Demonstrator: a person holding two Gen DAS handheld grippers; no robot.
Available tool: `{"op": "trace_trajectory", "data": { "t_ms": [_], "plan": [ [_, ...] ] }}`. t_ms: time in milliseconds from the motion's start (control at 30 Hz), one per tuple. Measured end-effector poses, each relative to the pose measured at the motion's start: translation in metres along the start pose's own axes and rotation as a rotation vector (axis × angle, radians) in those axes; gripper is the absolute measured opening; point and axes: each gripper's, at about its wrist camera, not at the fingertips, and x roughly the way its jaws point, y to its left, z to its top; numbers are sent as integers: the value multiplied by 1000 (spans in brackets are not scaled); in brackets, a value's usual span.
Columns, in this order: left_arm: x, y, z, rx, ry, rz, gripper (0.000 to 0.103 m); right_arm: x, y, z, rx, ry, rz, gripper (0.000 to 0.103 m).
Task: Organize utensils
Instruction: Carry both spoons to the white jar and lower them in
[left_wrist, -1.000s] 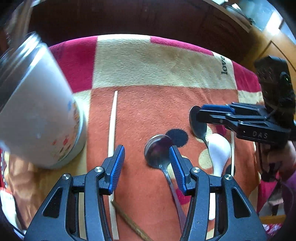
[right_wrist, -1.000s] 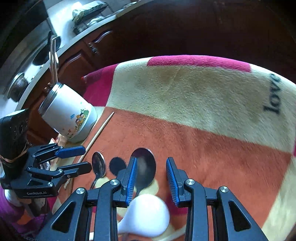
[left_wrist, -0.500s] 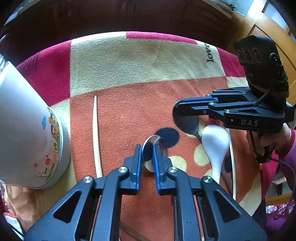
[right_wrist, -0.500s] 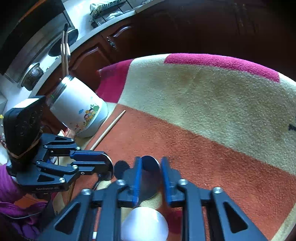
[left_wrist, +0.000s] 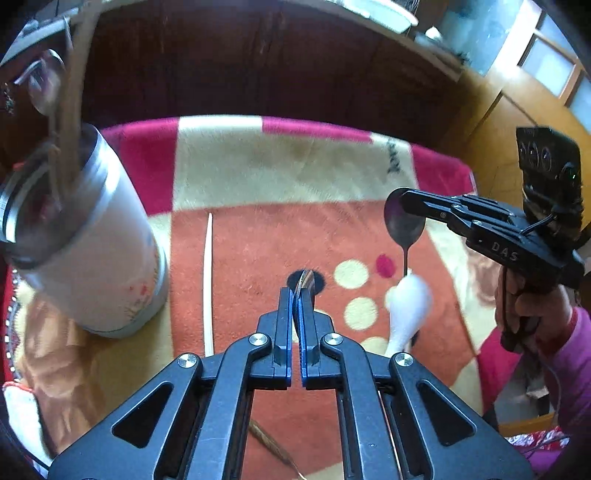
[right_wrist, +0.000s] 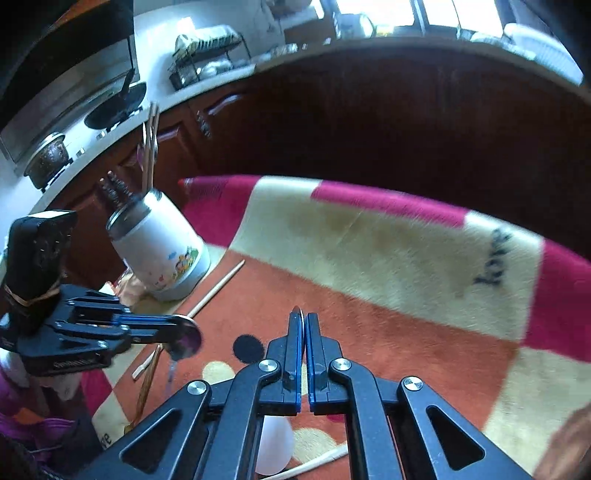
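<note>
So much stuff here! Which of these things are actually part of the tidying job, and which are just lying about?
Part of the job:
- left gripper shut on a metal spoon
- right gripper shut on a dark spoon
- white jar holding utensils
- white spoon
- pale chopstick

Just lying about:
- blanket
- dish rack
- pot

On the blanket (left_wrist: 280, 177) the jar (left_wrist: 92, 251) stands at the left with utensils in it. A chopstick (left_wrist: 208, 280) lies just right of it. The ladle spoon (left_wrist: 408, 306) lies farther right, nearer the edge.
</note>
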Motion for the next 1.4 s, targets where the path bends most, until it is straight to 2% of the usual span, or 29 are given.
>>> {"op": "trace_trajectory", "data": {
  "t_ms": [200, 367, 533, 800, 1067, 1233, 1400],
  "plan": [
    [-36, -4, 6, -12, -73, -4, 1, -39, 0, 14, 28, -97, -113, 2],
    [-62, -2, 8, -28, -126, 14, 1, -61, 1, 29, 70, -155, -116, 2],
    [-81, 3, 13, -39, -164, 45, 1, -72, 25, 49, 56, -206, -89, 2],
    [-114, 26, 25, -66, -233, 100, 1, -66, 68, 84, 55, -266, -40, 2],
    [-150, 71, 45, -118, -317, 184, 1, -50, 109, 120, 42, -309, 6, 2],
    [-165, 105, 62, -171, -362, 252, 1, -35, 126, 139, 38, -328, 15, 1],
    [-170, 120, 81, -192, -415, 305, 1, -19, 135, 159, 48, -356, 0, 2]
  ]
}}
